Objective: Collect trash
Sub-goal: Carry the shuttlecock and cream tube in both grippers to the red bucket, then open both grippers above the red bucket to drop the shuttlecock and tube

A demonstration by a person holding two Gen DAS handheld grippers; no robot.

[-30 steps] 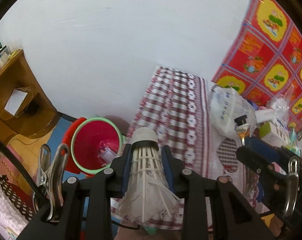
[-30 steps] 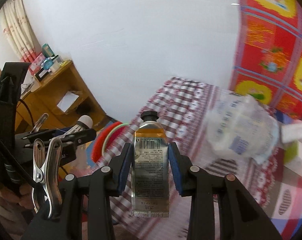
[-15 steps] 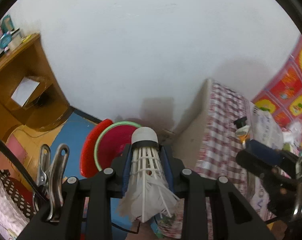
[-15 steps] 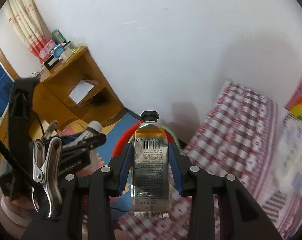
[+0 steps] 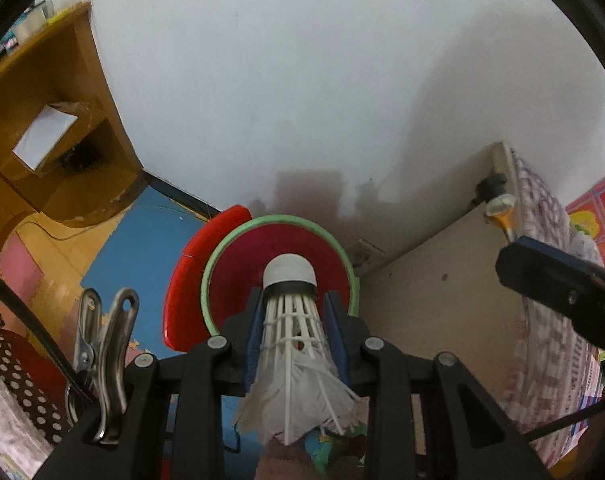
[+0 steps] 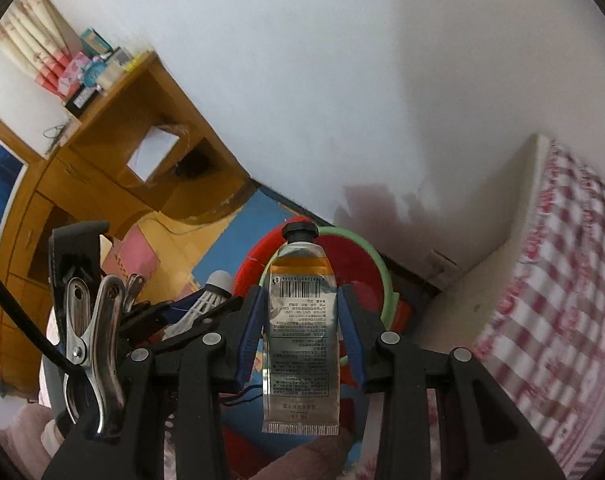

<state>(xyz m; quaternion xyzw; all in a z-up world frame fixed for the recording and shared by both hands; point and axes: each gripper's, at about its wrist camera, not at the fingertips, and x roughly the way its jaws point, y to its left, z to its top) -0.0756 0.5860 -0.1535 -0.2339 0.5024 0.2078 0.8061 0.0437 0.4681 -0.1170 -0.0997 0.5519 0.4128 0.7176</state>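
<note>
A white feather shuttlecock [image 5: 292, 340] is clamped between the blue pads of my left gripper [image 5: 291, 308], cork end forward. It hangs over a red bin [image 5: 238, 264] with a green rim on the floor by the wall. My right gripper [image 6: 300, 312] is shut on a silver and amber tube [image 6: 300, 332] with a black cap. That tube points at the same red bin [image 6: 354, 268]. In the right wrist view the left gripper and its shuttlecock [image 6: 210, 296] show at the lower left. The right gripper's finger [image 5: 558, 280] and the tube's cap [image 5: 492, 184] appear at the right of the left wrist view.
A table [image 6: 570, 280] with a red checked cloth stands right of the bin, its pale side panel [image 5: 434, 280] close to it. A wooden desk [image 6: 102, 168] with an open shelf stands at the left against the white wall. The floor has blue, yellow and pink mats [image 5: 134, 248].
Both grippers have swung left off the checked table and come down toward the red bin, which now lies straight ahead and larger. The shuttlecock and the tube remain gripped.
</note>
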